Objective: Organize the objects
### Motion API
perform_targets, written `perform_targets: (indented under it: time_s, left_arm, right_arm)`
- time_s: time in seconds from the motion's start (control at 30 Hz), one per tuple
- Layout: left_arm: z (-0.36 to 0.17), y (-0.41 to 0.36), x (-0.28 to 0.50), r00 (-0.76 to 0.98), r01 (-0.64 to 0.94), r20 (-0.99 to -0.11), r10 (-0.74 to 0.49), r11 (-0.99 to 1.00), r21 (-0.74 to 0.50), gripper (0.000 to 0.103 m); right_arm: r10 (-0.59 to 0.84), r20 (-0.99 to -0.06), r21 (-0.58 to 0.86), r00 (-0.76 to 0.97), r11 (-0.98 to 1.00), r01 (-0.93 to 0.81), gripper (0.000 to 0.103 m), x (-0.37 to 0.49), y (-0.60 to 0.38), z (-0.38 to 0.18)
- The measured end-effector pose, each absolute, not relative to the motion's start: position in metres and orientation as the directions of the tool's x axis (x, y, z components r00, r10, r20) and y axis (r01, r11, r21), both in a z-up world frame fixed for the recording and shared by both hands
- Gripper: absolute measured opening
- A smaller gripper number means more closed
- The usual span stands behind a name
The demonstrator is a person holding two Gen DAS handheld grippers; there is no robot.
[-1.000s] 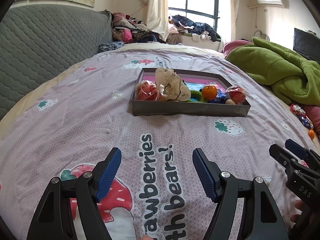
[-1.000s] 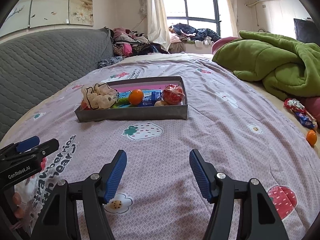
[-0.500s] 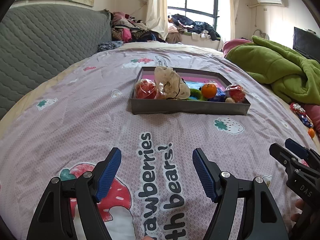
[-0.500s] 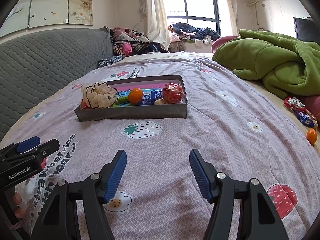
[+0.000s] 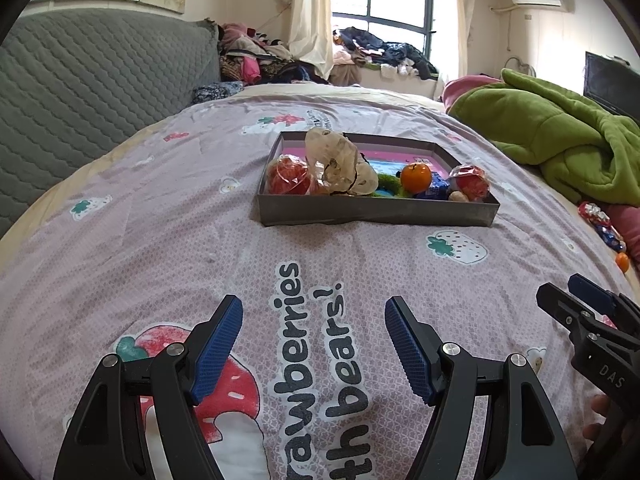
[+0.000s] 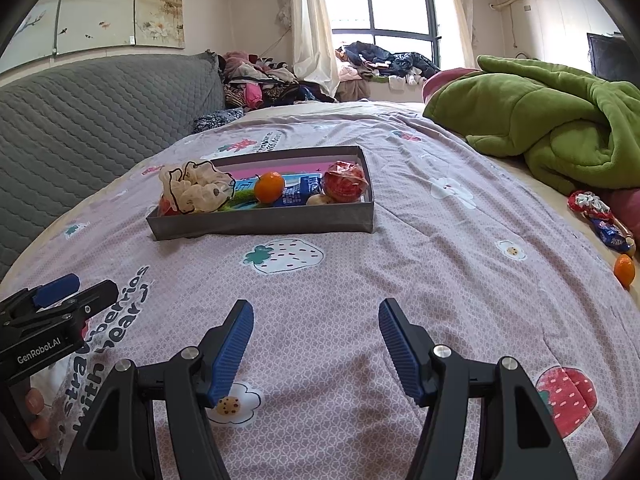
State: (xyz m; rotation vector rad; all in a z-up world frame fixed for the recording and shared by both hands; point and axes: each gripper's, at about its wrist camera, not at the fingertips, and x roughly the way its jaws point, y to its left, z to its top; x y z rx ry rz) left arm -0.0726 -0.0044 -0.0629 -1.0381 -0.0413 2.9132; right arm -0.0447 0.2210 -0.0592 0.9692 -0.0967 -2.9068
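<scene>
Both claws, left claw point(image 5: 314, 334) and right claw point(image 6: 316, 334), spread above strawberry-print bedspread point(image 6: 420, 264) by grey headboard point(image 6: 100, 100).

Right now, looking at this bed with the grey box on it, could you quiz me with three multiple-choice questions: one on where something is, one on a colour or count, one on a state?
1. Where does the loose orange fruit lie?
A. On the bed's right edge, outside the grey box
B. Inside the box
C. On the green blanket

2. What colour are the pads of the tongs?
A. Red
B. Blue
C. Yellow

3. How do the left tongs and right tongs stand?
A. Both shut on fruit
B. One open, one shut
C. Both open, holding nothing

Answers:
1 A: the fruit sits by the wrapped snacks, far from the box.
2 B: the ribbed pads show blue in both views.
3 C: each pair has a wide gap with only bedsheet behind it.
</scene>
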Motion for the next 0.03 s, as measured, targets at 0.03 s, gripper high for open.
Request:
perform_targets:
  time_s: [0.03]
  left_arm:
    - [-0.0630, -0.0041, -0.0730, -0.771, -0.042, -0.634, 0.061, -0.998, -0.045, 0.075]
  right_arm:
    - [-0.092, -0.599, 0.084, -0.796, -0.995, 0.052, 0.065, -0.0449, 0.2210, -0.0594]
